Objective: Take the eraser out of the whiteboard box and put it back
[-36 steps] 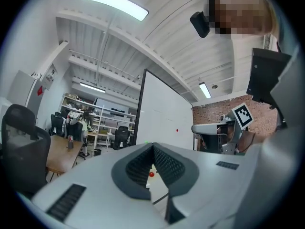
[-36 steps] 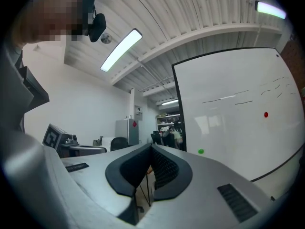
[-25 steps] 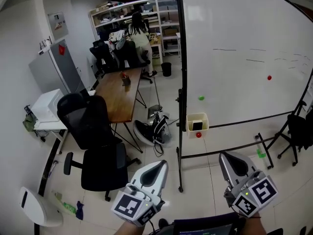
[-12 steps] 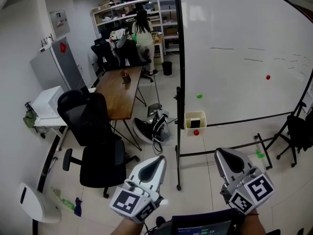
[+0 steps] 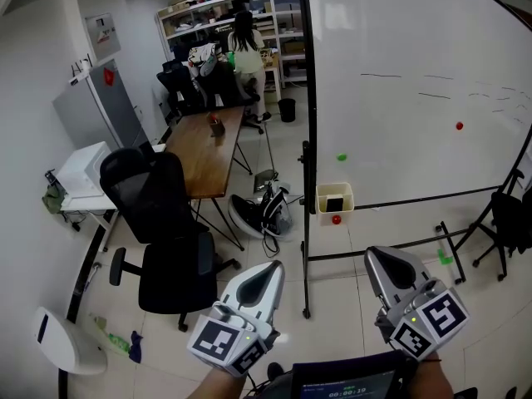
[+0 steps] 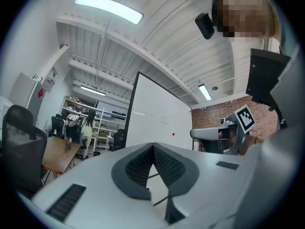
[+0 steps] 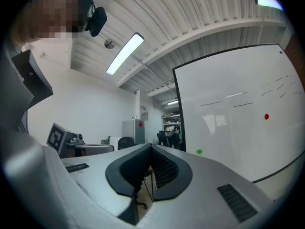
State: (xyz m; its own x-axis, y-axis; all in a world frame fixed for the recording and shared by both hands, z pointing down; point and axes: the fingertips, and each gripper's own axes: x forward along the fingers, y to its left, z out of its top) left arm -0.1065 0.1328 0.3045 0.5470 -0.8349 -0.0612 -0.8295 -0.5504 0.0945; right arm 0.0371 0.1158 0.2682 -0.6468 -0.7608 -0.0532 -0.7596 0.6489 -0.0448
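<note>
No wording reads clearly; only signs, codes and faint marks show.
Black-and-white square code markers sit on the cubes of the left gripper [image 5: 270, 274] and the right gripper [image 5: 384, 260], without letters. The dark screen [image 5: 345, 386] at the bottom edge carries a row of small green digits, possibly a timer, too small to read. The white paper notice [image 5: 101, 36] on the wall, the red sticker [image 5: 107, 77] on the grey metal cabinet [image 5: 91, 110] and the thin dark strokes on the large whiteboard [image 5: 416, 140] are illegible.
</note>
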